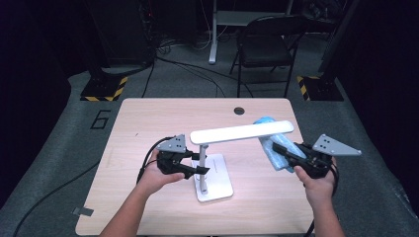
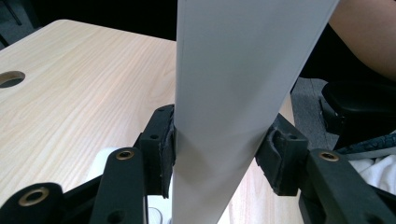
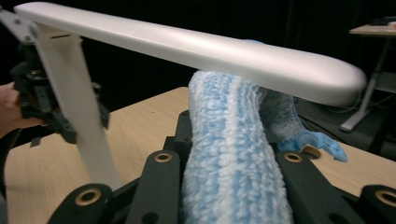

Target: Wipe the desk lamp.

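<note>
A white desk lamp stands on the wooden table (image 1: 148,118), its flat base (image 1: 217,185) near the middle. My left gripper (image 1: 200,169) is shut on the lamp's upright post (image 1: 202,155). In the left gripper view the post (image 2: 233,93) runs up between the pads (image 2: 166,149), which press on both sides of it. My right gripper (image 1: 279,148) is shut on a blue fluffy cloth (image 1: 271,157) at the right end of the lamp head (image 1: 242,132). In the right gripper view the cloth (image 3: 229,154) rises between the jaws and touches the underside of the lamp head (image 3: 187,46).
A round cable hole (image 1: 239,110) lies at the table's far edge. Behind the table stand a black folding chair (image 1: 264,47) and two stands with yellow-black striped feet (image 1: 104,91). Cables trail over the grey floor.
</note>
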`<state>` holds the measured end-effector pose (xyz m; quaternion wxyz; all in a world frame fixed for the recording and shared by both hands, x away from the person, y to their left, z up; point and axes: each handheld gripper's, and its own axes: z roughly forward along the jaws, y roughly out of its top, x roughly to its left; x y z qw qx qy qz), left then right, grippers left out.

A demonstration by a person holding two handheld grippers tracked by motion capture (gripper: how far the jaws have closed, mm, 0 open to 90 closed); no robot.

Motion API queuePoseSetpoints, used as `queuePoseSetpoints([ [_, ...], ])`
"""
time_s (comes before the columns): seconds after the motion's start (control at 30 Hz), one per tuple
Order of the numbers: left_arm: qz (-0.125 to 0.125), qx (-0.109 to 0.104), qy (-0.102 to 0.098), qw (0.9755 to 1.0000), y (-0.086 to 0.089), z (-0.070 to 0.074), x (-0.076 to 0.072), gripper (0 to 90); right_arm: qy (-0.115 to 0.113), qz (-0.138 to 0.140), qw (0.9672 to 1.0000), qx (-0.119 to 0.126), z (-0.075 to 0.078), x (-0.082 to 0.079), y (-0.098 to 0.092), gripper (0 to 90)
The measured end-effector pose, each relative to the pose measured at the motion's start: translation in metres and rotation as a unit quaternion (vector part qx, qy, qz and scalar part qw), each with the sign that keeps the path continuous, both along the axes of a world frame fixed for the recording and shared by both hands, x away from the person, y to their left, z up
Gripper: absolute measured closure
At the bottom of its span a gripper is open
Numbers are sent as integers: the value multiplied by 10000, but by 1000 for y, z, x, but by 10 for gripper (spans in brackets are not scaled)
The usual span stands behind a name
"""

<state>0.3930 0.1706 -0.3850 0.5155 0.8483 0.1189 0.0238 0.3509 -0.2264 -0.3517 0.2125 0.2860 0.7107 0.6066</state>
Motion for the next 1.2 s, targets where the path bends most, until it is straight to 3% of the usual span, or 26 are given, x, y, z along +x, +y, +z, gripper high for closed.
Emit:
queuePoseSetpoints([
  [0.3,37,-57,16,10000,0,-1,-1,514,-206,726,9970,-198,14,-8,64,710],
  [0.57,35,-34,-2,10000,-2,-1,-2,513,-294,1235,9917,-195,19,-18,93,711],
  [0.8,32,-218,92,9997,0,-5,0,507,-236,1493,9884,-110,22,-28,91,712],
  [1.07,30,-195,104,9998,-1,-4,0,506,-241,1625,9861,-245,32,-40,80,713],
  [1.2,46,-209,110,9997,-1,-4,1,505,-199,1694,9851,-200,33,-41,73,713],
])
